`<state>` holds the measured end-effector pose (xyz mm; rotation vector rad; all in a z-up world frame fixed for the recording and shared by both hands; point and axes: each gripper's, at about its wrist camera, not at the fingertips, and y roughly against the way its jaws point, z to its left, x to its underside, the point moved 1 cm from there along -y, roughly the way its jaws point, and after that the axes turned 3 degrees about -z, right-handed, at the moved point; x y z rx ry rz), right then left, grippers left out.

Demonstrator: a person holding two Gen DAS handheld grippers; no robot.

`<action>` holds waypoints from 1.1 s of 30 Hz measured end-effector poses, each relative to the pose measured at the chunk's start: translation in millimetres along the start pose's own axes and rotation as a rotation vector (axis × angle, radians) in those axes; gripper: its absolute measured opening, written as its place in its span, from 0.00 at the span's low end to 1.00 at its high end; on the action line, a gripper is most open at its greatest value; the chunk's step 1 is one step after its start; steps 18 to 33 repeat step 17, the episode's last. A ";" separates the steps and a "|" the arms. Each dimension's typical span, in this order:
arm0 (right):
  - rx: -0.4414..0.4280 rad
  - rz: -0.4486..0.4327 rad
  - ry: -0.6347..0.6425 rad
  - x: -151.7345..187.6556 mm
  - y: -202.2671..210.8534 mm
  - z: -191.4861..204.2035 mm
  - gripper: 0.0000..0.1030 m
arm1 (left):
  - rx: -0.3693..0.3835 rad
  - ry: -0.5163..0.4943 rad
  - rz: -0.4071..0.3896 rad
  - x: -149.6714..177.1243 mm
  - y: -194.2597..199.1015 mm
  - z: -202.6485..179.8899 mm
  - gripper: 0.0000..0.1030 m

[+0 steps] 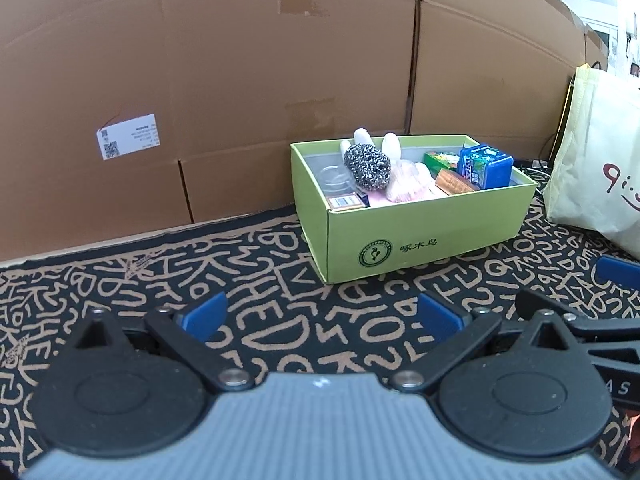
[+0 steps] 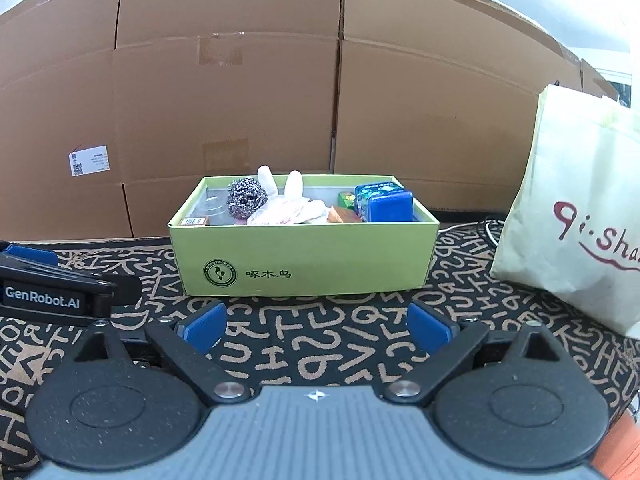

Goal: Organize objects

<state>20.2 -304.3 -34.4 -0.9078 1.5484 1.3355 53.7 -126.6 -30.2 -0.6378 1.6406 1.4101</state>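
A light green cardboard box [image 1: 424,236] [image 2: 304,258] stands on the patterned mat ahead of both grippers. It holds a steel wool scourer [image 1: 367,167] [image 2: 246,198], a white and pink plush rabbit [image 1: 404,184] [image 2: 286,204], a blue tin [image 1: 486,166] [image 2: 384,202], a small green packet [image 1: 440,159] [image 2: 346,199], an orange box [image 1: 456,184] and a clear plastic piece [image 1: 334,178]. My left gripper [image 1: 320,316] is open and empty, short of the box. My right gripper [image 2: 316,326] is open and empty too, just before the box's front wall.
Tall brown cardboard cartons [image 1: 240,80] [image 2: 240,100] wall off the back. A cream tote bag [image 1: 596,152] [image 2: 580,208] stands right of the box, with cables [image 2: 486,228] behind it. The black mat with tan letters [image 1: 200,280] [image 2: 320,344] covers the surface.
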 end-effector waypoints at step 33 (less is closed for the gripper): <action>0.022 0.011 -0.005 1.4 7.5 5.2 0.97 | -0.028 -0.029 0.011 6.0 5.8 -2.4 1.00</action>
